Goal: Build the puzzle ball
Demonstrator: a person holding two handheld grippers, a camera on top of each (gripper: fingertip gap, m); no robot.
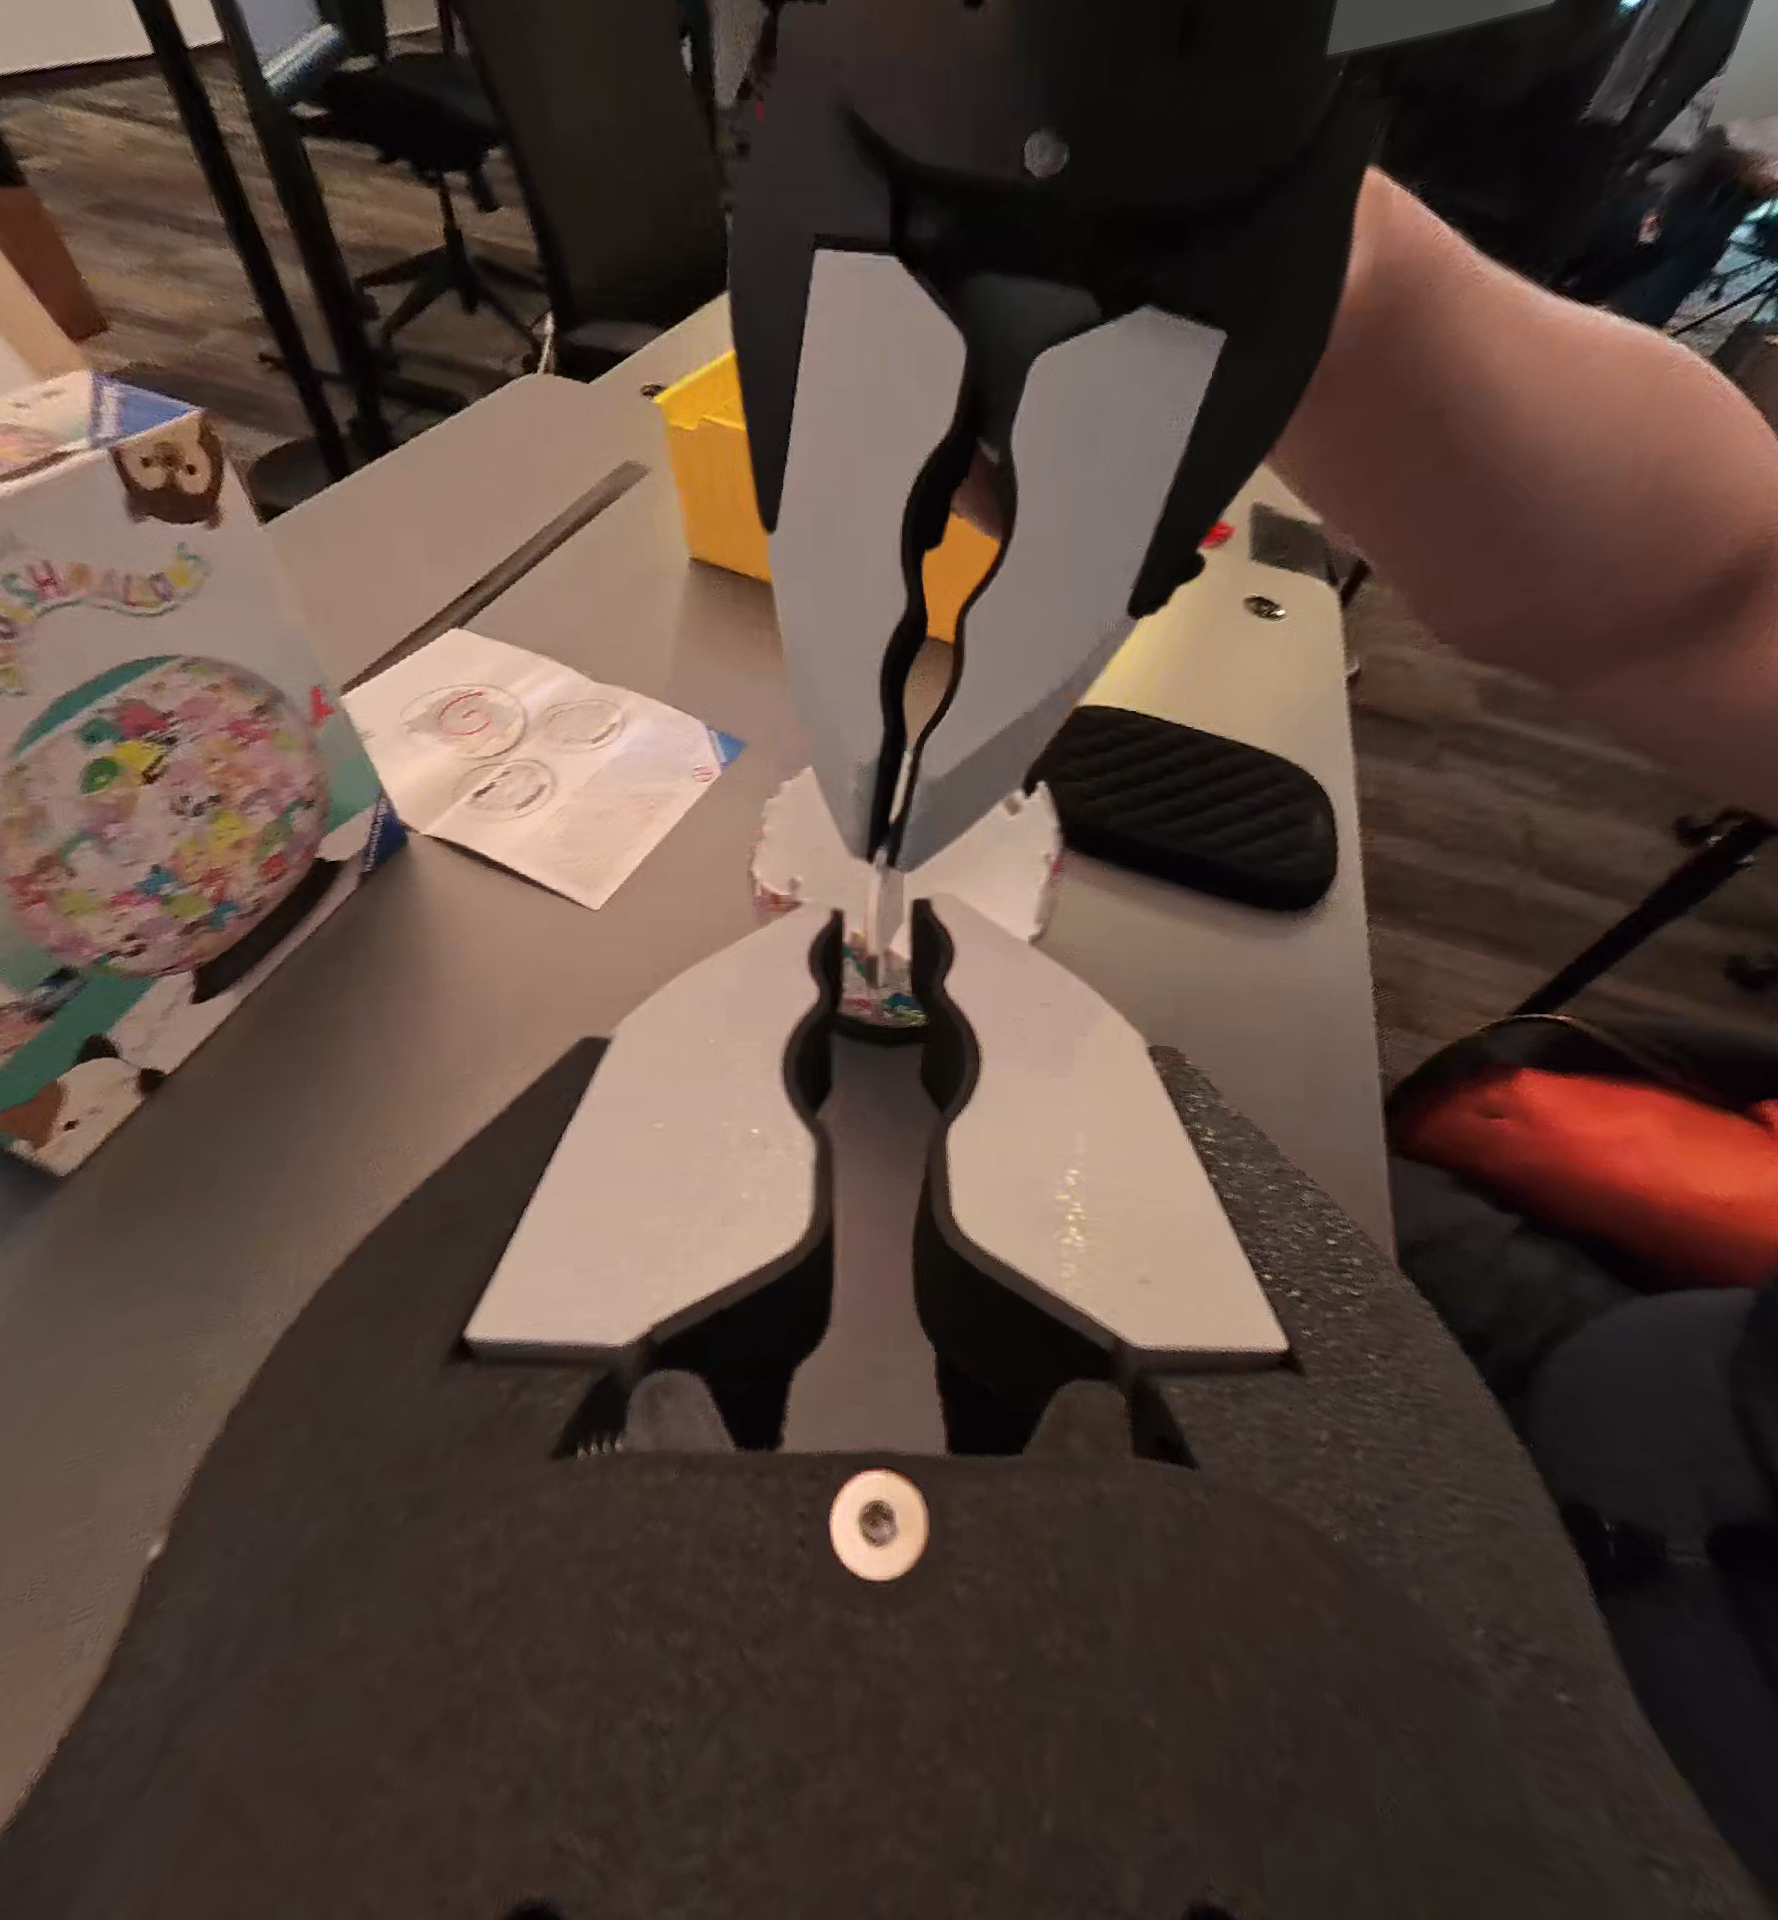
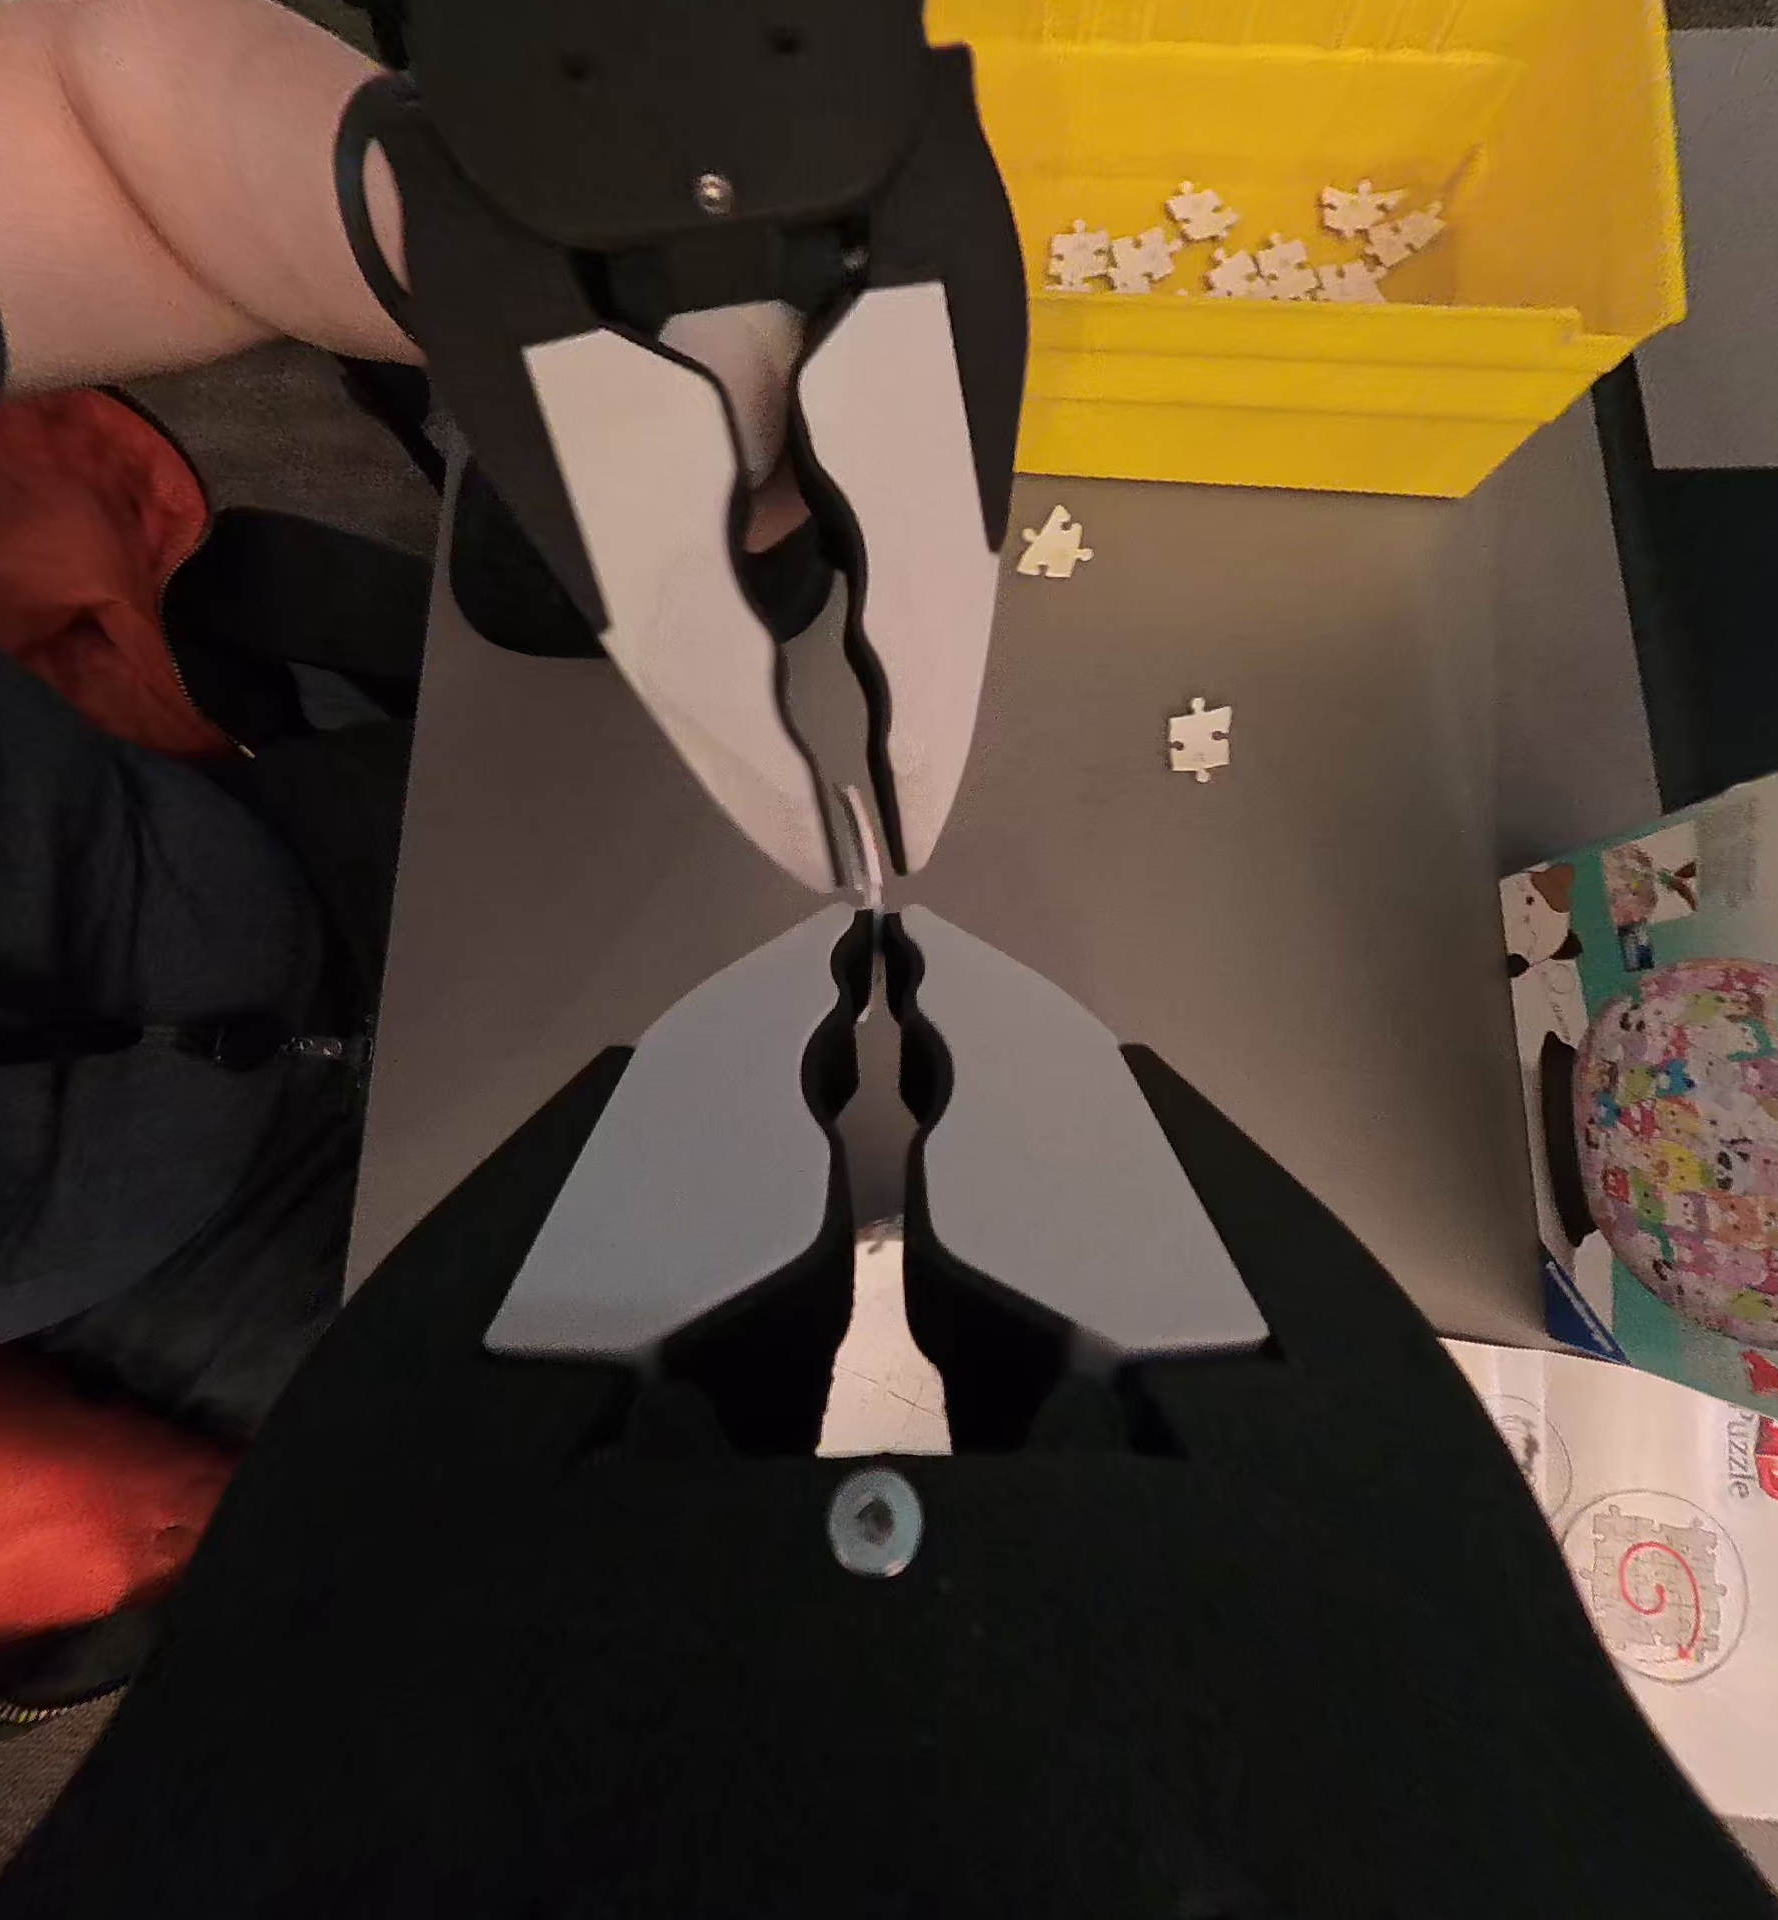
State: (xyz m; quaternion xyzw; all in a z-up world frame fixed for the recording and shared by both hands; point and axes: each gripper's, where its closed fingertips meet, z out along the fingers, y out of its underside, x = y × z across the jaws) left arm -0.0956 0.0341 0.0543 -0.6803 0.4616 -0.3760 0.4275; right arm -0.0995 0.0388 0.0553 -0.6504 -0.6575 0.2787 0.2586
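Observation:
My left gripper (image 1: 877,920) and my right gripper (image 2: 874,916) meet tip to tip above the grey table (image 2: 1280,935). Each is shut on a thin puzzle piece held edge-on. The left's piece (image 2: 854,831) shows white between its jaws in the right wrist view, where the left gripper (image 2: 861,868) comes in from the top. The right's piece (image 1: 883,888) shows in the left wrist view at the tips of the right gripper (image 1: 885,847). The two pieces touch. A partly built ball shell (image 1: 797,852), white inside with jagged edges, sits just behind and below the tips.
A yellow bin (image 2: 1280,416) holding several loose pieces stands at the back. Two single pieces (image 2: 1056,540) (image 2: 1199,738) lie on the table. The puzzle box (image 1: 137,779), an instruction sheet (image 1: 552,758) and a black pad (image 1: 1186,800) are nearby. An orange jacket (image 1: 1612,1174) lies past the table edge. Only a small space, under 4 cm, lies between the two pairs of fingers.

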